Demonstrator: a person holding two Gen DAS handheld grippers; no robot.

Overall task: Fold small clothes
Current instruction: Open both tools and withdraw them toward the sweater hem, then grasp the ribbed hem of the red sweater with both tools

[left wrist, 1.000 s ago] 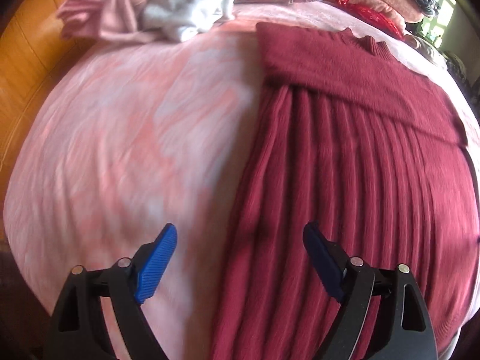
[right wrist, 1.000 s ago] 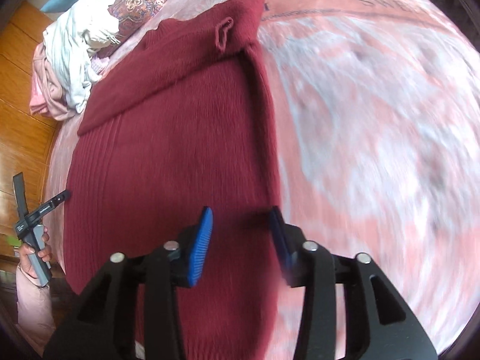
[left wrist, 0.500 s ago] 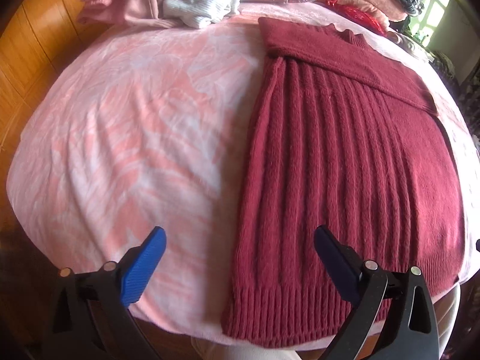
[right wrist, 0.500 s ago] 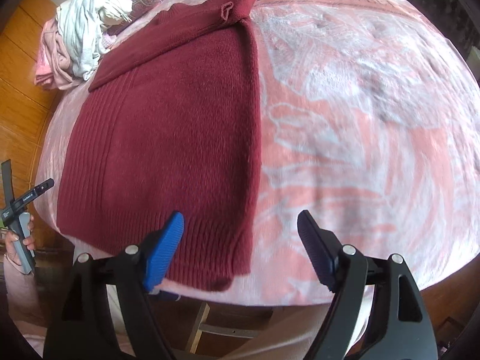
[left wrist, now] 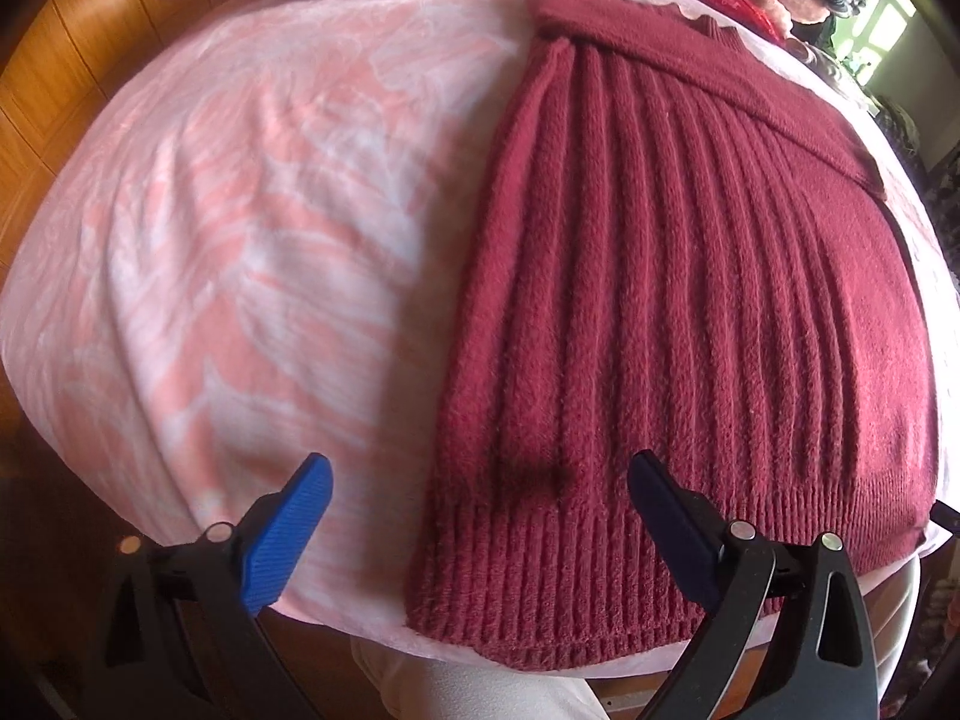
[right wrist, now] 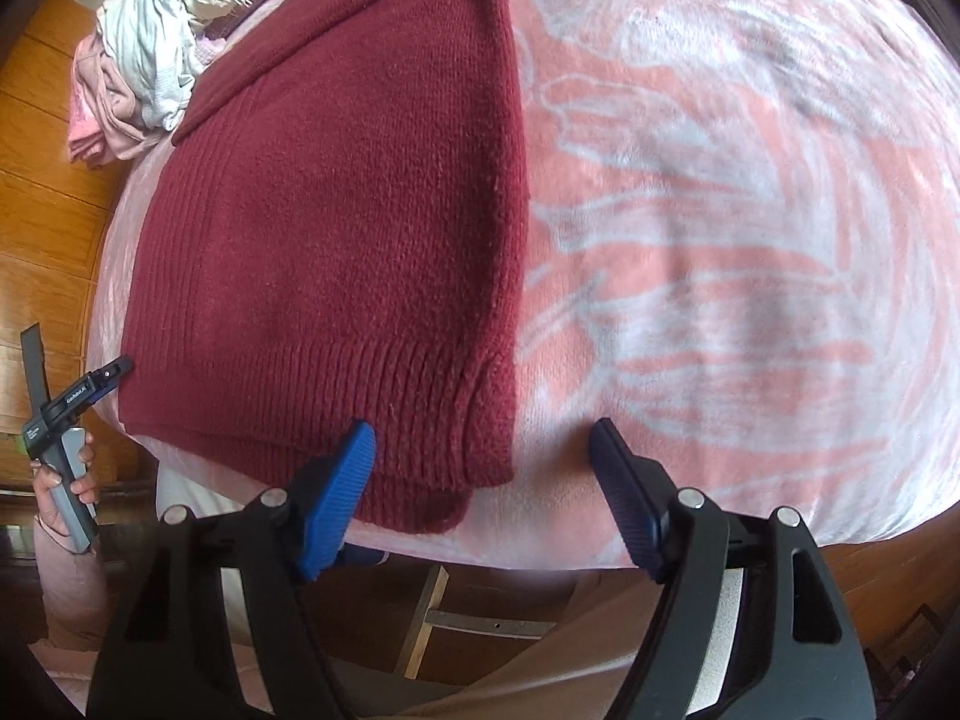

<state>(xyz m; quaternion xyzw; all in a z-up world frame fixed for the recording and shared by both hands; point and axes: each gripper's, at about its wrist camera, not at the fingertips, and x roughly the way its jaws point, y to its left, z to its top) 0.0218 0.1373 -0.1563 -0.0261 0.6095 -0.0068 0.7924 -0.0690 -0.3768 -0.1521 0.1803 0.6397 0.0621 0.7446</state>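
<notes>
A pink and white patterned blanket [left wrist: 252, 228] is spread over the surface. Wooden panelling [right wrist: 42, 222] is seen at the left, and a wooden frame [right wrist: 432, 618] is visible beneath the blanket's edge.

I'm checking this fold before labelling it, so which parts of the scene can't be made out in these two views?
- Maroon sweater: its underside layers are hidden by its own folded top layer, both views.
- Its neckline: cut off by the top edge, right wrist view.
- Clothes pile: garments overlap, so the count is unclear.
- Left claw and right claw: both open, holding nothing.
</notes>
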